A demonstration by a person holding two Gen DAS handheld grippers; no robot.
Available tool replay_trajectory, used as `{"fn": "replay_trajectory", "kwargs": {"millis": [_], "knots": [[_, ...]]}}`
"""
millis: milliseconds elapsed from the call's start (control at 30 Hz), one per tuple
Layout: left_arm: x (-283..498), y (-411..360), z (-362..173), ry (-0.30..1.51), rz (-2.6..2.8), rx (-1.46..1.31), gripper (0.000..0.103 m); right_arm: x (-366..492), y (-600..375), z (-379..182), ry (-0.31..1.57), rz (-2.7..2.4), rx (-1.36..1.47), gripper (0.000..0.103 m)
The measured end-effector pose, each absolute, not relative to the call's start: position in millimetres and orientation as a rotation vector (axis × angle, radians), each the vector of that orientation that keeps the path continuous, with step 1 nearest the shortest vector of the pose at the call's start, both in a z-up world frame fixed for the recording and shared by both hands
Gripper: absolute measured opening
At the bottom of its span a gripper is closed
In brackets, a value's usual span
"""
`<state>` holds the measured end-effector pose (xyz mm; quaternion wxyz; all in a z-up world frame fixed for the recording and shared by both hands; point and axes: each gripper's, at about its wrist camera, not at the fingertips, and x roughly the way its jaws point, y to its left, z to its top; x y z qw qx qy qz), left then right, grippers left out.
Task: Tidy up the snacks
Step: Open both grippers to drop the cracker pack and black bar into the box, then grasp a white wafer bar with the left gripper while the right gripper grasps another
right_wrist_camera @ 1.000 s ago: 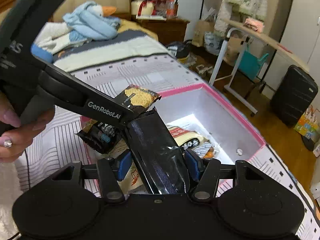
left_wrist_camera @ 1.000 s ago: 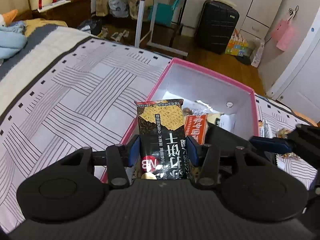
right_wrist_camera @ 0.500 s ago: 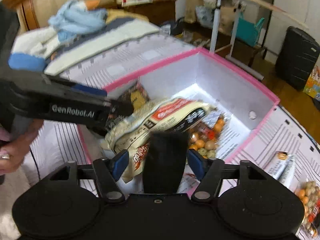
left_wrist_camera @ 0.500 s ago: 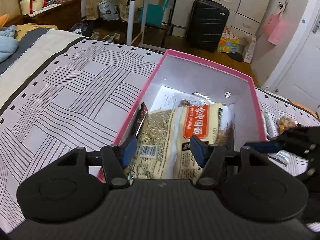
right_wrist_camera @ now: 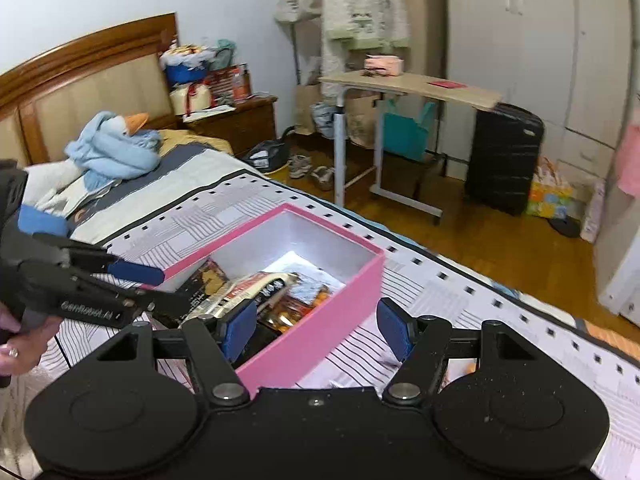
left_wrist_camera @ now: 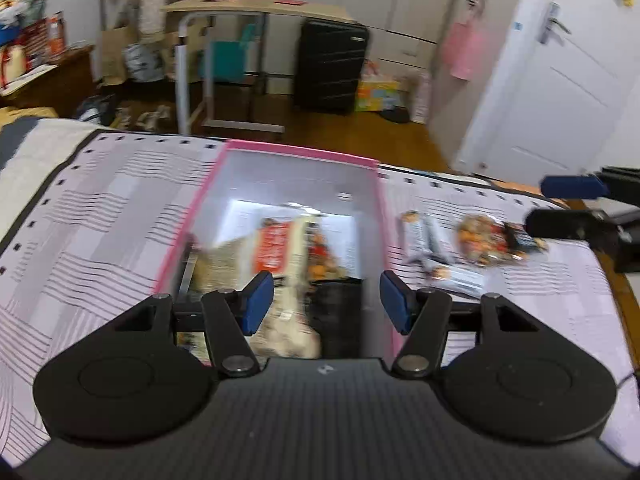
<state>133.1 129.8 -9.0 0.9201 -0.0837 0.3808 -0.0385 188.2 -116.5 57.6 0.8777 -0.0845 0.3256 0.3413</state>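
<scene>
The pink box [left_wrist_camera: 372, 160] sits on the bed with several snacks in it: a beige pack with a red label [left_wrist_camera: 276, 248], a black cracker pack [right_wrist_camera: 204, 280] against the left wall and a black packet [left_wrist_camera: 340, 312] at the near end. My left gripper [left_wrist_camera: 327, 302] hovers open above the box's near end, nothing between its pads. My right gripper [right_wrist_camera: 316, 330] is open and empty over the box's near right corner. Each gripper shows in the other's view, the left gripper [right_wrist_camera: 156, 288] and the right gripper [left_wrist_camera: 560, 204]. This left wrist view is blurred.
Loose on the striped bedspread right of the box lie silver packets [left_wrist_camera: 428, 240] and a clear bag of mixed nuts [left_wrist_camera: 484, 240]. A person's hand [right_wrist_camera: 16, 344] holds the left gripper. A blue plush toy [right_wrist_camera: 112, 152] lies by the headboard. Past the bed are a side table and a suitcase.
Both grippers opened and dropped their packets into the box: the left let go of the black cracker pack, the right of the black packet. Both then pulled up and back from the box.
</scene>
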Motion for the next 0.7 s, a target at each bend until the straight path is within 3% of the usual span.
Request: {"fn": "replay_trajectory", "kwargs": {"millis": [167,400,700], "knots": [[132,91,4,0.804,-0.162,-0.138,0.058,191,-131,50,0.716,0.668,-0.190,0.071],[150,38,-7,0.919,-0.205,-0.136,0.056,210,-148,19,0.783,0.676,-0.258,0.049],[175,-6,-50,1.026,-0.116,-0.127,0.054,248,-170,-38,0.831,0.761,-0.186,0.049]]}}
